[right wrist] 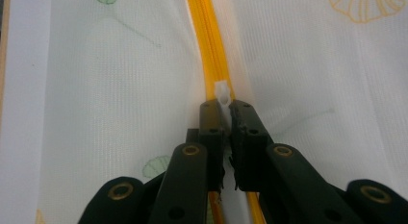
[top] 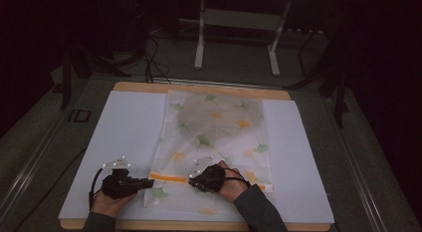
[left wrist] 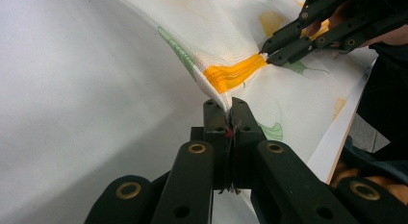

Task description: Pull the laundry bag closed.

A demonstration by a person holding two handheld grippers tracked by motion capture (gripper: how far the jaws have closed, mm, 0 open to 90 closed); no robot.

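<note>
The mesh laundry bag [top: 216, 137] is laid flat along the middle of the bench [top: 124, 127], its orange zipper [top: 169, 178] running across near the front edge; the bag's corner beside the zipper end is pinched by the closed left gripper [left wrist: 230, 106], and the small white zipper pull [right wrist: 222, 92] is clamped by the closed right gripper [right wrist: 225, 108]. The pull is tiny and held only at the jaw tips, so it could be lost if tugged at an angle, and loose mesh could be caught in the slider. If the corner pinch slips, the bag would be dragged along and bunched.
</note>
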